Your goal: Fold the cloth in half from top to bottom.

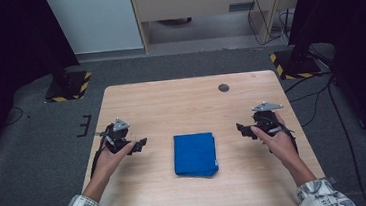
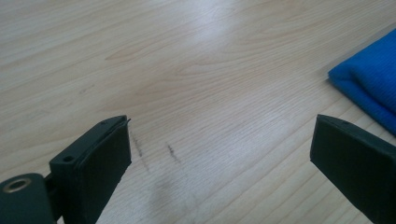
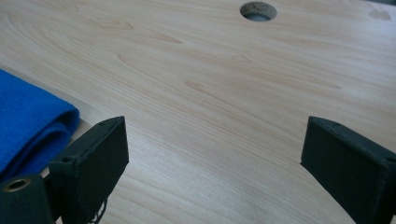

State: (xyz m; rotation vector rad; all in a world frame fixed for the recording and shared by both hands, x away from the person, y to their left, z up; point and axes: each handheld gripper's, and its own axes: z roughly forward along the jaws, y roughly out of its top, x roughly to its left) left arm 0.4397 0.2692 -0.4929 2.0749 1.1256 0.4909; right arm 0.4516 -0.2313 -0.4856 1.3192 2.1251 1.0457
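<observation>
— Since the tabletop point(image 1: 143, 187) is the biggest thing here, start there: what lies on it?

— One folded blue cloth point(image 1: 195, 154), flat in the middle, nearer my edge than the far one. My left gripper point(image 1: 142, 142) hovers to its left and my right gripper point(image 1: 239, 127) to its right, each near it but apart from it. Both sets of fingers stand wide, holding nothing.

— How do you expect it to handle?

— Light, soft and limp, I judge; it will sag and may unfold if I lift it by one layer. It looks knitted, so not slippery, and nothing about it is fragile. I would pinch a corner or the rounded folded edge, catching all layers.

— What do the views tell apart?

— From the high view I get the whole rectangle and both hands. My left gripper view shows a cloth corner point(image 2: 373, 79) and faint dark scuffs point(image 2: 173, 153) on the wood. My right gripper view shows the stacked, rounded fold point(image 3: 44, 123) and a round hole point(image 3: 258, 10) in the tabletop beyond.
</observation>
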